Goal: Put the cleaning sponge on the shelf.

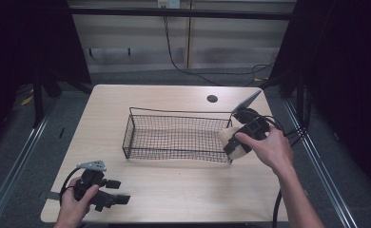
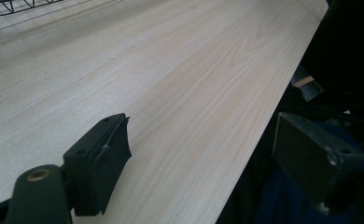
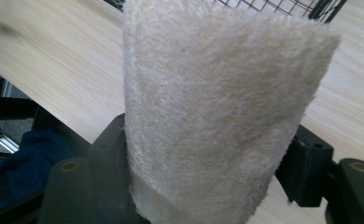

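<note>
A rolled cream towel (image 3: 217,112) stands between the jaws of my right gripper (image 3: 208,186), which is shut on it. From above, the towel (image 1: 231,138) hangs at the right end of the black wire basket (image 1: 174,135), just outside its wall, with my right gripper (image 1: 243,140) gripping it. My left gripper (image 1: 119,192) rests low near the table's front left corner. Its jaws stand wide apart over bare wood, so my left gripper (image 2: 208,163) is open with nothing between its fingers.
The wire basket sits mid-table and looks bare inside. A round cable hole (image 1: 212,99) lies behind it. The table's front edge (image 2: 259,140) runs right beside the left gripper. Cables (image 1: 288,130) trail off the right side.
</note>
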Demonstrator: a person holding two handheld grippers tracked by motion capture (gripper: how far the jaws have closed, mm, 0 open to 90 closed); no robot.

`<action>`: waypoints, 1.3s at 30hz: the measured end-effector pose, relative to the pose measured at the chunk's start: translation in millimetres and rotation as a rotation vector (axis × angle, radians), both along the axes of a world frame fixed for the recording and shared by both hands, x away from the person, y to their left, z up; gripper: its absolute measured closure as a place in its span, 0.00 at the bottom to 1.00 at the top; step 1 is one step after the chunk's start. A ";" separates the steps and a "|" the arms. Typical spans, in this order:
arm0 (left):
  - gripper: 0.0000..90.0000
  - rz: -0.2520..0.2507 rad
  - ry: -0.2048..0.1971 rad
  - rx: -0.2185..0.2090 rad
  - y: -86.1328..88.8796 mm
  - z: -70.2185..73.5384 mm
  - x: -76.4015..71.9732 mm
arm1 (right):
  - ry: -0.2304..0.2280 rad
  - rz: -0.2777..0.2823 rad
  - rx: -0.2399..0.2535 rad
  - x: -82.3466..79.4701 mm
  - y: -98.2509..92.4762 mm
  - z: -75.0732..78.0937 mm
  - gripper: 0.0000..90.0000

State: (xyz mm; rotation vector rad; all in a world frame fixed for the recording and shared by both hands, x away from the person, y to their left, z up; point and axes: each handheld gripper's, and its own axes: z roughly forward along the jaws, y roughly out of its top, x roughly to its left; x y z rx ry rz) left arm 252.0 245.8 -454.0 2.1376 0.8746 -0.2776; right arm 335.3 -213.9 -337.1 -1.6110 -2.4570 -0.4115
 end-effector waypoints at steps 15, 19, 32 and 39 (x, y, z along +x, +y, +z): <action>0.20 -0.001 -0.003 0.000 1.1 0.6 0.2 | 0.012 -0.033 -0.035 26.8 16.5 2.1 0.33; 0.20 -0.003 -0.002 0.000 0.9 0.5 0.3 | 0.023 -0.036 -0.037 33.4 18.1 -0.3 0.33; 0.20 -0.001 -0.003 -0.004 1.0 0.6 0.0 | 0.021 -0.055 -0.031 48.4 28.0 -12.2 0.33; 0.20 -0.005 -0.003 -0.006 1.3 0.7 0.1 | 0.034 -0.067 -0.030 53.3 30.6 -23.8 0.33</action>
